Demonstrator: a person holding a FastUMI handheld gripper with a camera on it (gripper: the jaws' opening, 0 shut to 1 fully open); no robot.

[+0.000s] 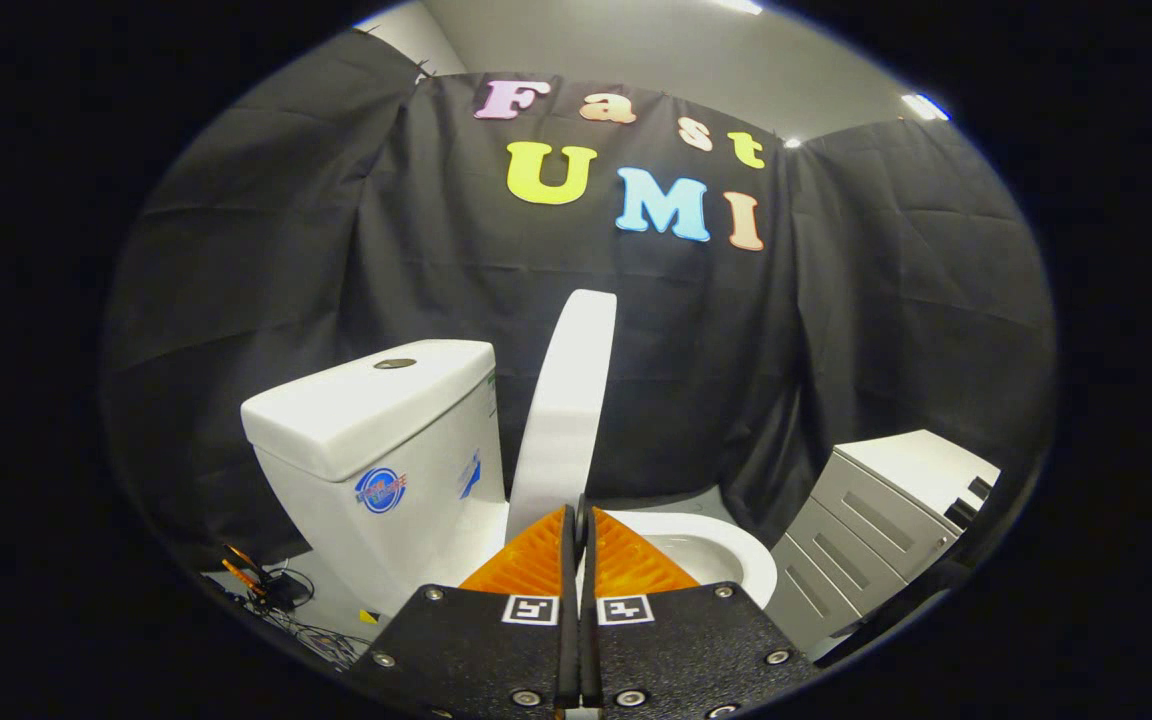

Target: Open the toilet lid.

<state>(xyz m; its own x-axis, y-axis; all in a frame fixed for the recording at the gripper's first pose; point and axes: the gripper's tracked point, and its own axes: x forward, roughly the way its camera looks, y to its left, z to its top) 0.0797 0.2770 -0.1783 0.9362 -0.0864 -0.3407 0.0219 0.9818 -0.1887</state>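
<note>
Your view of the toilet (pixel 406 470) is partial: the cistern's foot and the near half of the bowl (pixel 726 555) are hidden behind your gripper (pixel 577 520), so you see only a curved strip of rim and a little of the inside just beyond the fingertips. The toilet lid (pixel 566 400) stands raised, close to upright and seen nearly edge-on, rising from right behind the fingertips with the cistern beside it; its hinge is covered by the fingers, so you cannot tell how it sits there or whether it touches the tank. Off to the other side of the bowl stands a drawer cabinet (pixel 876 520), its far end cut off and a dark shape across its lower corner too dim to make out. On the floor by the cistern lies a tangle of cables (pixel 271 595) with a small dark box — too small to identify. Your fingers are pressed together with nothing between them, the pads meeting just short of the lid's base.
</note>
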